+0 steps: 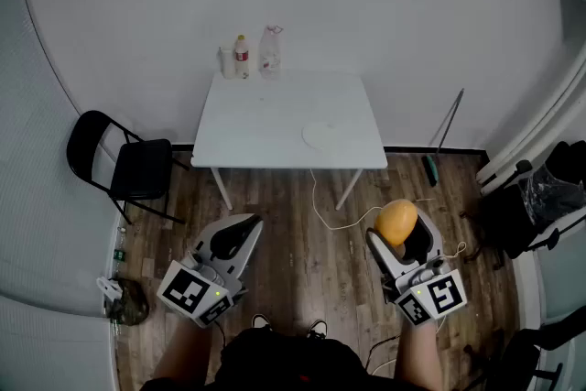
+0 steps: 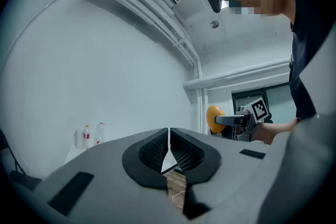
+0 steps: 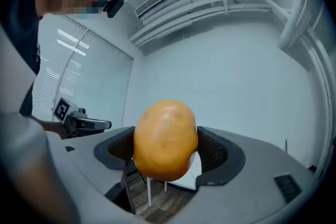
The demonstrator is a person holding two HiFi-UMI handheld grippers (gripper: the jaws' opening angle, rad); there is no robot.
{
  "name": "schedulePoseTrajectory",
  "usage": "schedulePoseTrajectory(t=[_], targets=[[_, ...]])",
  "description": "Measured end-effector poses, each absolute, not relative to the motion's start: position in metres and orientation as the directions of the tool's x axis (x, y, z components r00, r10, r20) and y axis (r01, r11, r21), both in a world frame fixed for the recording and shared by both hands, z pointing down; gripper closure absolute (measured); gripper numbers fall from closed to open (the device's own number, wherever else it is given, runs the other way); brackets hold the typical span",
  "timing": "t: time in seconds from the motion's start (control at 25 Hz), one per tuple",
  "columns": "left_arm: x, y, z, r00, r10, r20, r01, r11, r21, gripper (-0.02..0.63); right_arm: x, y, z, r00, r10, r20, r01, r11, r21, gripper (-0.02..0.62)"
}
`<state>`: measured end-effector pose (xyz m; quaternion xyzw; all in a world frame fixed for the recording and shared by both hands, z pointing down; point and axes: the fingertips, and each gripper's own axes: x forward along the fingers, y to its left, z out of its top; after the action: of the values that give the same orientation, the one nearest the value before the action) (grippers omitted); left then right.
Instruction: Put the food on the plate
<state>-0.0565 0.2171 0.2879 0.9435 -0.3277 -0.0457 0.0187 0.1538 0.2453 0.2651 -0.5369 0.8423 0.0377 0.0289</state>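
An orange, potato-shaped food item [image 3: 166, 140] sits clamped between the pads of my right gripper [image 1: 400, 233], held up in the air over the wooden floor; it also shows as an orange lump [image 1: 396, 221] in the head view and far off [image 2: 214, 118] in the left gripper view. My left gripper [image 1: 236, 236] hangs at the lower left, its jaws pressed together with nothing between them [image 2: 169, 147]. A white plate [image 1: 324, 136] lies near the front right of the white table [image 1: 256, 119], well ahead of both grippers.
Two bottles [image 1: 242, 56] and a clear bag [image 1: 270, 49] stand at the table's back edge. A black folding chair [image 1: 124, 165] is left of the table. A white cable [image 1: 322, 206] trails on the floor; dark bags [image 1: 540, 197] sit at the right wall.
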Motion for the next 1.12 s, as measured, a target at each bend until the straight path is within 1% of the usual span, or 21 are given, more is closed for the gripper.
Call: schedulePoseTrajectory(t=[0.44, 0.72, 0.92, 1.04, 1.12], targets=[[-0.042, 0.22, 0.282, 0.794, -0.603, -0.081, -0.601, -0.798, 0.049, 0.574, 0.162, 0.249, 0.258, -0.425, -0.899, -0.107, -0.905, 0.421, 0.055, 0.224], [-0.037, 0.223, 0.283, 0.794, -0.603, -0.075, -0.601, -0.798, 0.045, 0.574, 0.17, 0.249, 0.257, -0.427, -0.896, -0.122, -0.904, 0.427, 0.026, 0.224], [-0.055, 0.22, 0.289, 0.786, -0.614, -0.069, -0.612, -0.789, 0.057, 0.574, 0.153, 0.243, 0.263, -0.444, -0.889, -0.114, -0.895, 0.445, 0.015, 0.225], [-0.074, 0.214, 0.287, 0.782, -0.615, -0.103, -0.612, -0.788, 0.061, 0.574, 0.137, 0.235, 0.267, -0.448, -0.886, -0.119, -0.892, 0.452, -0.009, 0.224], [-0.09, 0.21, 0.294, 0.78, -0.621, -0.078, -0.619, -0.783, 0.061, 0.574, 0.125, 0.231, 0.269, -0.447, -0.886, -0.126, -0.892, 0.452, -0.018, 0.225]])
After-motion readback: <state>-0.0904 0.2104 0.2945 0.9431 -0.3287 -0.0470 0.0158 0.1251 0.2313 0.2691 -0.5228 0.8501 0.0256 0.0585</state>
